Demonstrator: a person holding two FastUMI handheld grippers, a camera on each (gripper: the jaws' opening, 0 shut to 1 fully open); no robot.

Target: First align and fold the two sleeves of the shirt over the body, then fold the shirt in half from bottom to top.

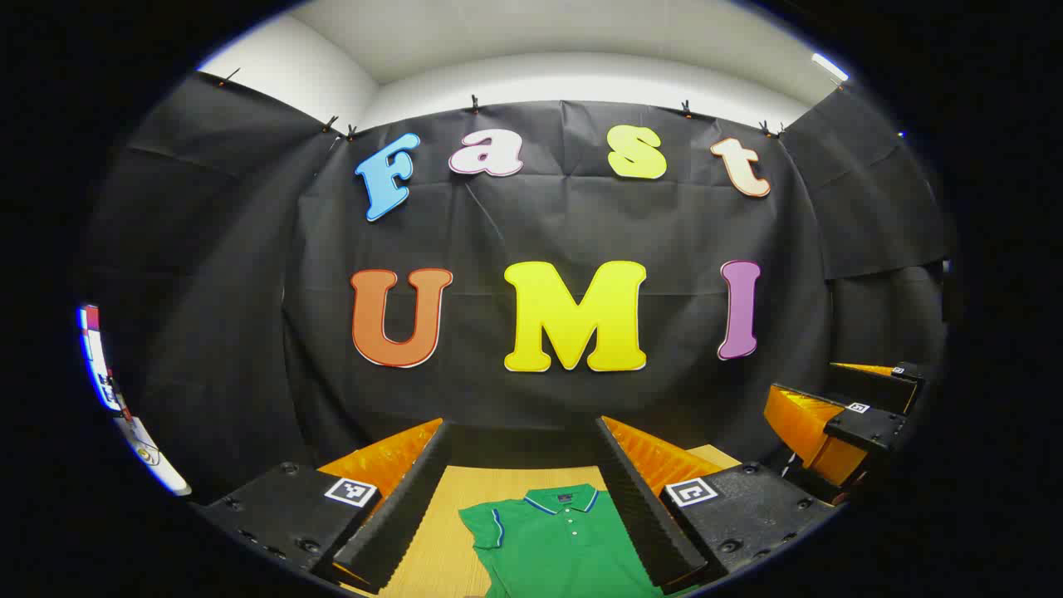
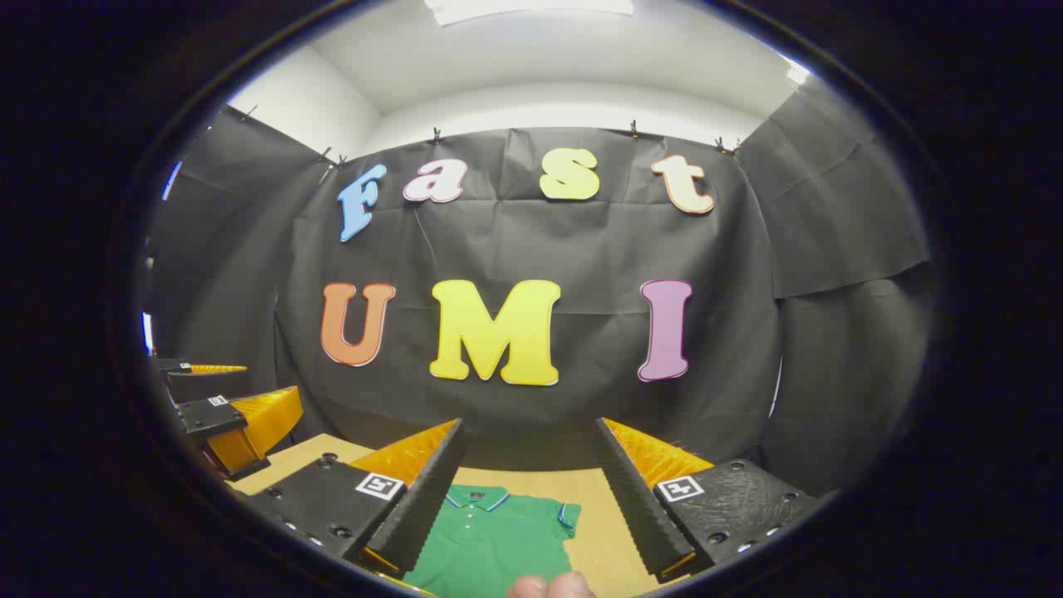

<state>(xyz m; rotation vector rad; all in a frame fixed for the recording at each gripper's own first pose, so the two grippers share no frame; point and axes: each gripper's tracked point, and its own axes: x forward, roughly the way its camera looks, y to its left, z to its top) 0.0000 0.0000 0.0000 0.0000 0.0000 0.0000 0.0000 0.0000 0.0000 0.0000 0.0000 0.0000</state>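
Shirt (image 1: 560, 540), green with a striped collar, lies flat on the wooden desk (image 1: 432, 556), its lower part cut off. Left gripper (image 1: 525, 507) and right gripper (image 2: 526, 498) hover above, jaws apart. Fingertips (image 2: 552, 586) show at the near edge.

shirt (image 1: 556, 544) flat on table (image 1: 432, 540) | collar toward wall | both claws above near edge, apart

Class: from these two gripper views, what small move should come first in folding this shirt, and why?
Probably lower the left tool toward the near sleeve. The green shirt lies flat and unfolded on the wooden table, collar toward the wall. Both tools, the right tool too, hang open above it, holding nothing, and sleeves come first.
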